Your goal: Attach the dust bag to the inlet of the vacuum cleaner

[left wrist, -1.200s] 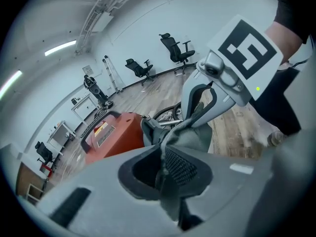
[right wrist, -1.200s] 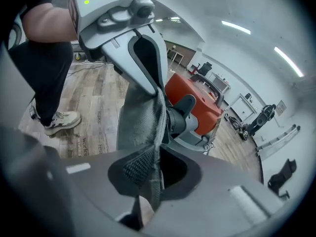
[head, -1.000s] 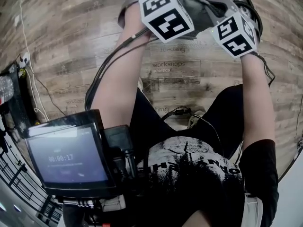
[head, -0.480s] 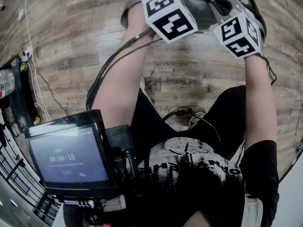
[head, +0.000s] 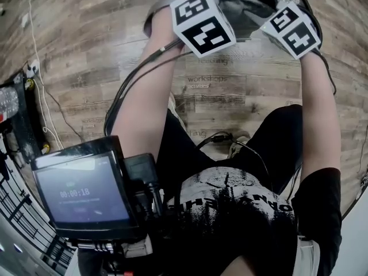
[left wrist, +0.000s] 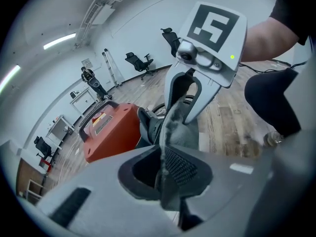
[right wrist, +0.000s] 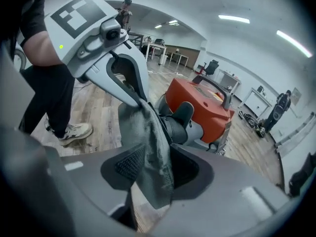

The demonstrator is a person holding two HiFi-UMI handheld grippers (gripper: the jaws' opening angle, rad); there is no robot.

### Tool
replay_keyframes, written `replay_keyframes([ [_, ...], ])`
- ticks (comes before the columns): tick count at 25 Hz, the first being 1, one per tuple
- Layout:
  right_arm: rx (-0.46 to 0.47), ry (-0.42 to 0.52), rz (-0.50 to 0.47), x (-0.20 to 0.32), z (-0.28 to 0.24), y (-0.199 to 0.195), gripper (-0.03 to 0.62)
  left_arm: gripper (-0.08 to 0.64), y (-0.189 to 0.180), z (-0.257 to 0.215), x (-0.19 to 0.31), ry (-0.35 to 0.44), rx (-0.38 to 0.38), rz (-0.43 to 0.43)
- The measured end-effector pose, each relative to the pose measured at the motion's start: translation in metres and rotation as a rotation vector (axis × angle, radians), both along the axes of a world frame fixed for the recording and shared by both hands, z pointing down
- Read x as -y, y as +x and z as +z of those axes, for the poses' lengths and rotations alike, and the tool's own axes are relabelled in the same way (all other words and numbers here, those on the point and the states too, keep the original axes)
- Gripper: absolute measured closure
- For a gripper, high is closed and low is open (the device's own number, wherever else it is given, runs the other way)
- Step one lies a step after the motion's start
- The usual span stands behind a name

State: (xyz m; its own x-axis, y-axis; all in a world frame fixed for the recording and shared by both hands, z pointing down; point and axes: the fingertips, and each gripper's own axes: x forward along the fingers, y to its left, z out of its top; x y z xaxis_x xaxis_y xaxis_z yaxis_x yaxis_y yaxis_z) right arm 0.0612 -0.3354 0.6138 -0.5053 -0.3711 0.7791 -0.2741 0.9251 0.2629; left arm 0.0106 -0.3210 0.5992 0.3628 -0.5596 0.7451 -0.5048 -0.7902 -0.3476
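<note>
Clenching the left hand-held gripper (left wrist: 165, 152) on the grey dust bag (left wrist: 180, 130), pressing both pads flat against an upright fold of the cloth. Holding the right hand-held gripper (right wrist: 153, 163) released, having just been spreading its jaws. Letting another part of the same bag hang loose between the ribbed pads (right wrist: 129, 166), squeezing nothing.

Facing the two hand-held grippers toward each other, close together, with the bag between them. Tilting both steeply down over the wooden floor (head: 86, 50).

Hanging the bag in the air just in front of the red vacuum cleaner (right wrist: 197, 100), overlapping its black inlet (right wrist: 178, 121) in both gripper views, not yet fitted on. Leaving any contact between cloth and inlet impossible to judge. Resting the vacuum cleaner on the floor, handle (right wrist: 217, 90) on top.

Showing, in the head view, both marker cubes (head: 202, 23) at the top edge with bare forearms (head: 144, 108) reaching up to them. Showing also a black printed shirt (head: 230, 211) below and a small dark screen (head: 86, 194) at the lower left. Wearing a pale shoe (right wrist: 74, 131), planted on the boards near the bag.

Sharing a large white room with office chairs (left wrist: 136, 60), desks (right wrist: 170, 53) and a person (left wrist: 88, 77) standing far back.
</note>
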Motion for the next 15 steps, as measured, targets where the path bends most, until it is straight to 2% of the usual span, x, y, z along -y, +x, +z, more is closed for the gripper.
replay_keyframes([
  [2,-0.022,0.022,-0.021,-0.001,0.0,0.002,0.473,0.51,0.001,0.0,-0.002,-0.001,0.0,0.008],
  [4,-0.064,0.094,-0.048,-0.004,-0.004,0.006,0.5,0.494,0.003,-0.001,-0.006,-0.013,0.001,0.031],
  [7,-0.122,0.203,-0.088,-0.01,-0.007,0.008,0.515,0.436,0.006,0.001,-0.013,-0.039,0.018,0.076],
  [11,-0.126,0.239,-0.087,-0.014,-0.009,0.009,0.519,0.39,0.009,0.0,-0.022,-0.063,0.057,0.117],
  [14,-0.138,0.271,-0.103,-0.018,-0.012,0.009,0.528,0.381,0.007,-0.006,-0.017,-0.035,0.05,0.104],
  [15,-0.139,0.278,-0.106,-0.018,-0.013,0.01,0.537,0.333,0.006,-0.01,-0.013,-0.021,0.036,0.098],
])
